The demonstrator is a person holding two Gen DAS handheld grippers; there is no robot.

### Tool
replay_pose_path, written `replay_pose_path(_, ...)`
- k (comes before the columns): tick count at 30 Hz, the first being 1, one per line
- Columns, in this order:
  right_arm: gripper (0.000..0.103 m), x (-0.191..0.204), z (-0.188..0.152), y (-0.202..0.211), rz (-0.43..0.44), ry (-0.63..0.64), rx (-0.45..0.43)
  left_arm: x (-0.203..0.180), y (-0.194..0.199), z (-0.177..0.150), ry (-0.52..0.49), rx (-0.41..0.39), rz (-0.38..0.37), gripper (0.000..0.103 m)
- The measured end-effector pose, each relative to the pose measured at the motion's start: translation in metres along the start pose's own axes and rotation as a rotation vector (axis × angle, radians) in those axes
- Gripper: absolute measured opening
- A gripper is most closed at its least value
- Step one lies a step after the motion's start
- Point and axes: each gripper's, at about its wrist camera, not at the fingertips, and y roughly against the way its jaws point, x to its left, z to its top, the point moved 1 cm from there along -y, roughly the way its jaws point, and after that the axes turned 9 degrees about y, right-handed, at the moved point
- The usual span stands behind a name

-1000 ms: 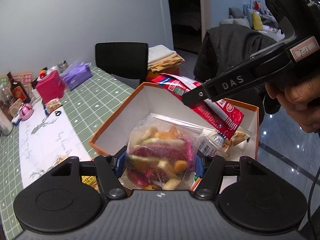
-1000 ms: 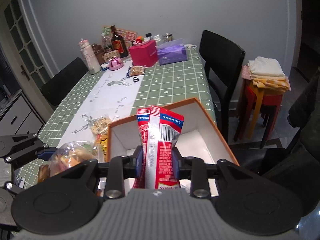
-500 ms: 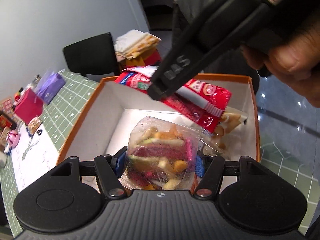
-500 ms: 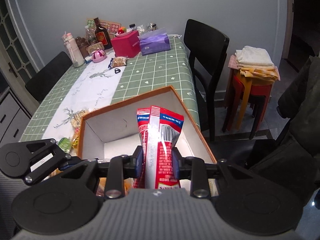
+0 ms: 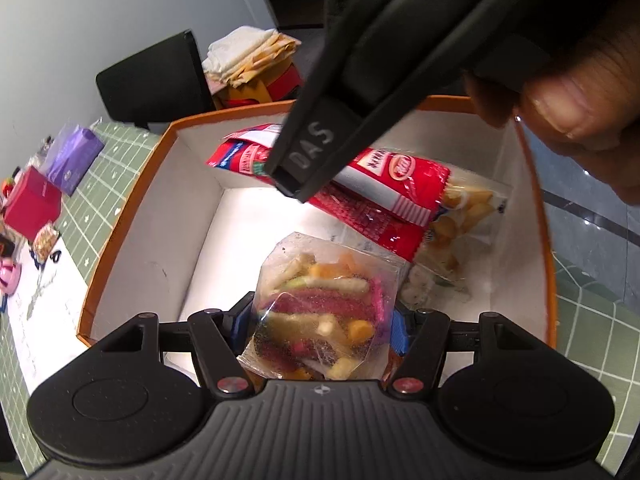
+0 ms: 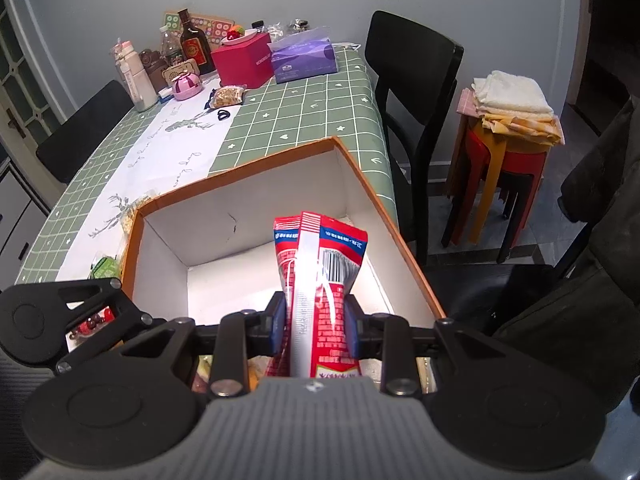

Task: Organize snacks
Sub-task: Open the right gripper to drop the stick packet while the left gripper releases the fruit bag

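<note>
A: What is held by each hand-held gripper?

B: A clear bag of mixed snacks [image 5: 320,304] is clamped by the left hand-held gripper [image 5: 320,320]; a red packet [image 6: 318,280] is pinched by the right hand-held gripper [image 6: 316,328].

A: Where are they?

B: Both are held inside the orange-rimmed box [image 6: 240,168] on the green worktop [image 6: 312,108].

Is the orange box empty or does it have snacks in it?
Not empty: a clear snack bag already lies on the floor of the orange box.

My right hand-held gripper [image 5: 288,188] covering the middle of the red snack packet [image 5: 384,184], my thumb [image 5: 576,92] cut off at the frame's right edge, packet print too small to read, far table [image 6: 300,108] bottles [image 6: 192,44] indistinct
</note>
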Motion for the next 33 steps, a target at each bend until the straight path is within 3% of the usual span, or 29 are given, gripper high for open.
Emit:
replay_pose_path(20, 0.030, -0.005, -0.003, -0.046, -0.051, -0.044, 0.081, 0.019, -0.029, 0.007, 0.166, 0.064, -0.012, 0.073)
replay_pose_path(28, 0.038, -0.004, -0.002, -0.044, -0.048, -0.069, 0.067, 0.023, -0.030, 0.010, 0.243, 0.056, 0.019, 0.077)
replay_pose_path(33, 0.044, -0.005, 0.002, -0.040, -0.017, -0.100, 0.037, 0.028, -0.026, 0.009, 0.268, 0.046, -0.002, 0.078)
